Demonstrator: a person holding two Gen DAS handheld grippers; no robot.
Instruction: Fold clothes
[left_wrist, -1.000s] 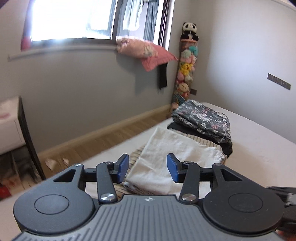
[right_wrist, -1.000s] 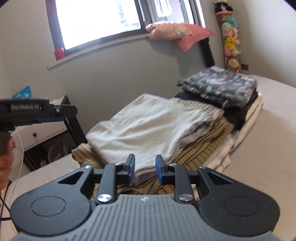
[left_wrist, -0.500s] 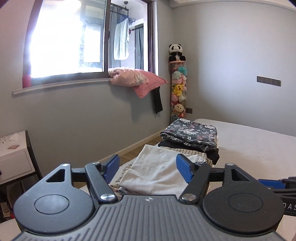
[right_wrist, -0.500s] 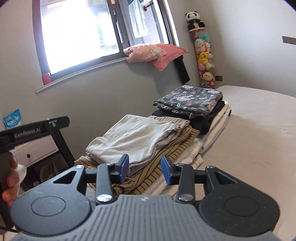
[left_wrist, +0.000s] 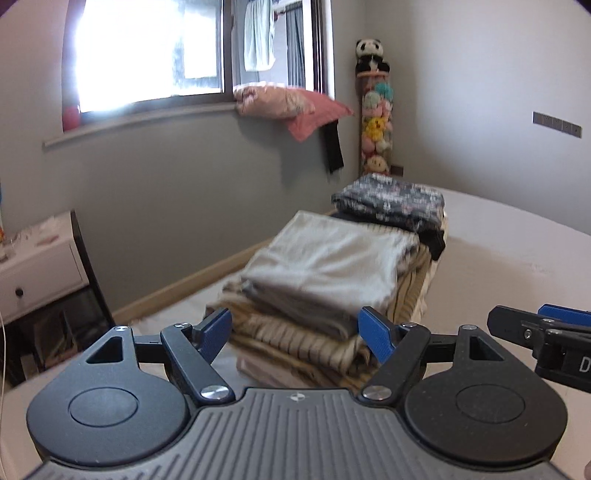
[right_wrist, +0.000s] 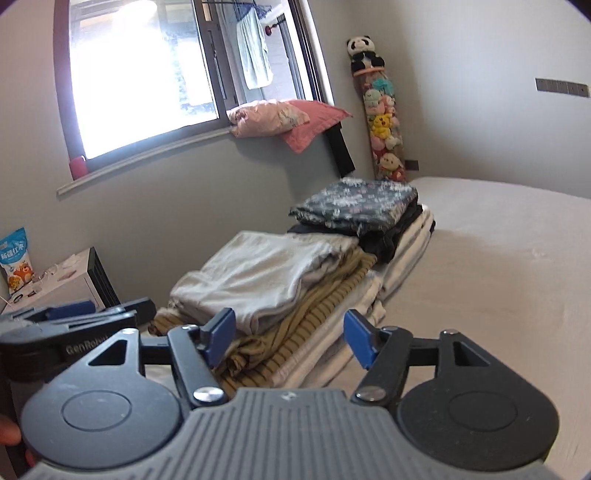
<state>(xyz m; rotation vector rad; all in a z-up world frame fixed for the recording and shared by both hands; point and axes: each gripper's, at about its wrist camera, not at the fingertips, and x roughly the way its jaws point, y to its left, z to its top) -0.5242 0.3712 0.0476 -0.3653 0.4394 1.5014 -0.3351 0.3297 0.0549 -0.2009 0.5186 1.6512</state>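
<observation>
The left tongs (left_wrist: 297, 334) hung above the bed (left_wrist: 517, 266), their blue pads spread wide and opening further, with nothing between them; the near end of the clothes pile only showed through the gap, farther off. The right tongs (right_wrist: 288, 338) were likewise released, their jaws opening, empty, short of the pile's near edge. In the left wrist view the tip of the right tongs showed at the right edge, and in the right wrist view the left tongs appeared at the left, with a bit of a hand (right_wrist: 9, 435) at the lower left corner. The clothes lay in a row along the side of the bed nearest the window wall. Nearest lay a folded pale grey garment (left_wrist: 325, 269) on top of a tan striped garment (left_wrist: 295, 339), which in turn rested on white cloth (right_wrist: 332, 350) spread on the mattress. Just beyond, touching that stack, sat a folded dark floral garment (right_wrist: 354, 206) on a black piece (right_wrist: 391, 236). Past the bed, a pink pillow (right_wrist: 284, 118) rested on the windowsill, a tall holder of plush toys (right_wrist: 384, 125) topped by a panda (right_wrist: 362, 51) stood in the corner, and a white nightstand (left_wrist: 37, 266) stood by the wall at left, with a blue snack bag (right_wrist: 14, 258) near it.
</observation>
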